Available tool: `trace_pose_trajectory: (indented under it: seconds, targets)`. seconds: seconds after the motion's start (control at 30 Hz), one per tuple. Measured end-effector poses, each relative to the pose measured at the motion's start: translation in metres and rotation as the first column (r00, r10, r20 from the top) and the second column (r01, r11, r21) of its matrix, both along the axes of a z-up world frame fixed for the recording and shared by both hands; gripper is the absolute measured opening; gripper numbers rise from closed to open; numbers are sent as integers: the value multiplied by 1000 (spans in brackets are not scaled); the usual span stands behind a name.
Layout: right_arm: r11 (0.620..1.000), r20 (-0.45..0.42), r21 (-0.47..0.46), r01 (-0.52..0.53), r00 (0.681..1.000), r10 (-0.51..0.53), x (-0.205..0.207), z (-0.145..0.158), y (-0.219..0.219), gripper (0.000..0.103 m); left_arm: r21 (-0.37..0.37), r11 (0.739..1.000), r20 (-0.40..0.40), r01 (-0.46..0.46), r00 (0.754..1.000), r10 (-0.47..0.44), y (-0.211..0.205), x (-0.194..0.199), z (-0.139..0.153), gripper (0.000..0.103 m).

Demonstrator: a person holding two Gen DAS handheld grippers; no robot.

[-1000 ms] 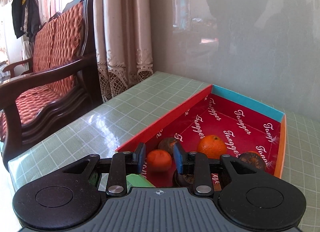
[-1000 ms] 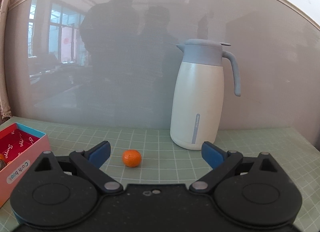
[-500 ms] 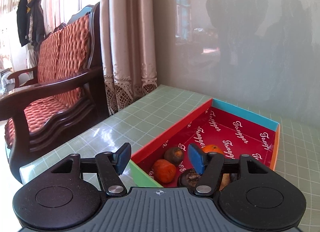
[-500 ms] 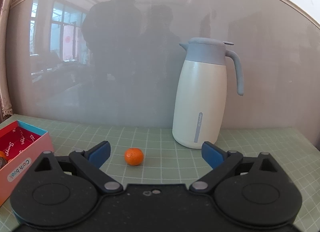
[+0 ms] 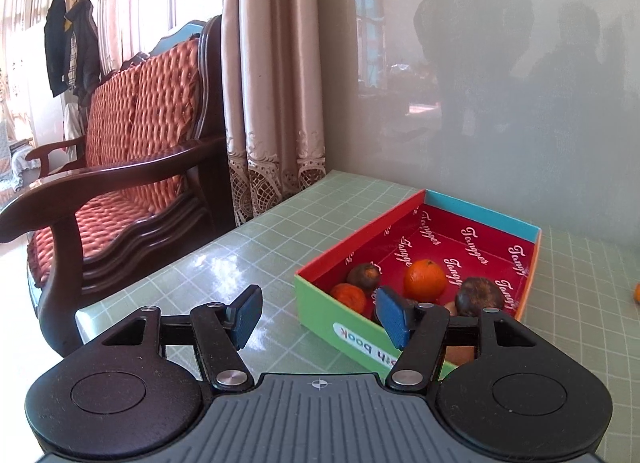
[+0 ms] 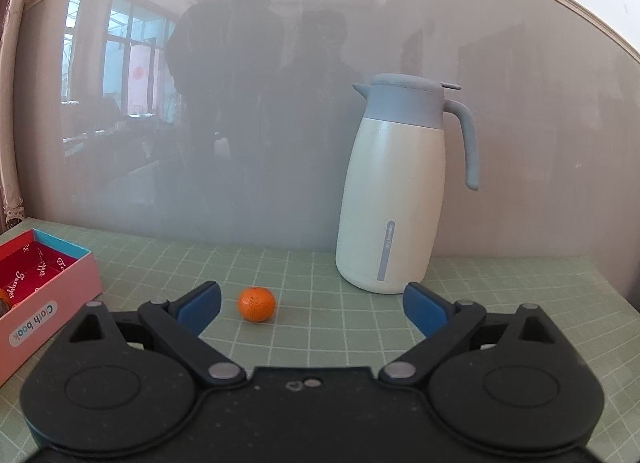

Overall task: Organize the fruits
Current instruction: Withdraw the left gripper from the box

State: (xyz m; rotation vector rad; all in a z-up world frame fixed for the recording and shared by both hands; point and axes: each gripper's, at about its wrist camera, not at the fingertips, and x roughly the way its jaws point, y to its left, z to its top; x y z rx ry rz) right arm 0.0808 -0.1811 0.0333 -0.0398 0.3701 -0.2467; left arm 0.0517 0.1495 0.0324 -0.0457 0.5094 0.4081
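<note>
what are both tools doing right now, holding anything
Left tool: open, empty, short of the box.
Right tool: open, empty, orange lying ahead on the table.

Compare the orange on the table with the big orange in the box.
The loose orange lies alone on the green tablecloth; the big orange sits inside the box among other fruits. The loose one looks smoother. Both are round and bright orange.

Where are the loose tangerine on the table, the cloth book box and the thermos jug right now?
loose tangerine [image 6: 257,304], right wrist view, middle of its peel.
cloth book box [image 5: 340,321], left wrist view, green near wall.
thermos jug [image 6: 394,199], right wrist view, middle of its white body.
</note>
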Motion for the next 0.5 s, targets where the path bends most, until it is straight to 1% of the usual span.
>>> trace_pose_trajectory:
  seconds: [0.07,0.17,0.2,0.4,0.5]
  targets:
    - [1000,-7,0,1,1000,-1,0,-2,-3,98,7,1000,3,3,1000,-3,-4,-5,-1,64]
    - [1000,-18,0,0,1000,0,0,-4,-7,98,20,1000,2,5,1000,-5,-9,-10,-3,71]
    - [1000,-22,4,-4,1000,5,1,-5,-8,98,24,1000,3,6,1000,-6,-10,-11,-4,72]
    - [999,-33,-2,-40,999,40,5,-8,3,98,1,1000,0,-24,1000,24,-4,-21,-7,72]
    - [998,-43,-7,-67,997,67,11,-10,12,98,18,998,8,-52,999,52,2,-25,-7,72]
